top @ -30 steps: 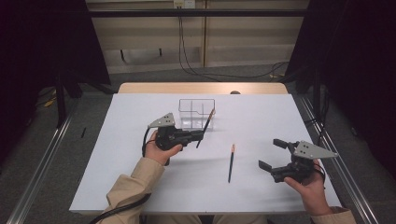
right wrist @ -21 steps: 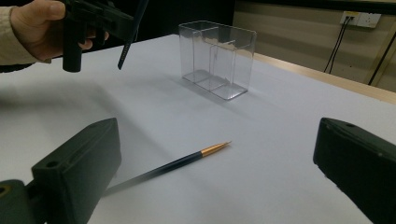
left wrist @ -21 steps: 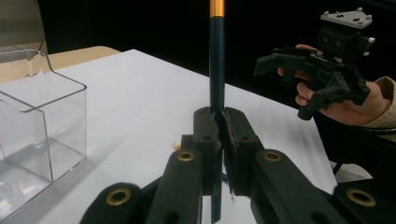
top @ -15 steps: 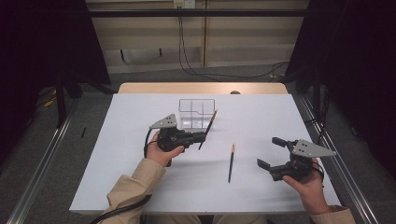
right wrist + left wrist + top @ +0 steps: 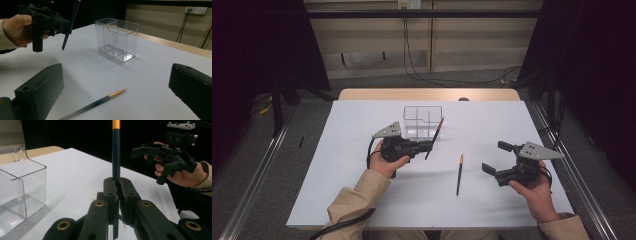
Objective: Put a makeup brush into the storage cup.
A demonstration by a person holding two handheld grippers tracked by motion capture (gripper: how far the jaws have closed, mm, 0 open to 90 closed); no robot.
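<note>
Gripping dark blue pencil with gold band, left gripper clamped on shaft, pencil tilted, raised just in front of clear plastic two-compartment box. Right gripper jaws wide apart, nothing between them, near second dark pencil lying flat on white table sheet.

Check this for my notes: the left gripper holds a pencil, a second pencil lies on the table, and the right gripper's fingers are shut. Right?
Not quite. The right gripper has its fingers open, as the right gripper view shows. The rest stands: the left gripper holds a pencil, and a second pencil lies on the table.
</note>
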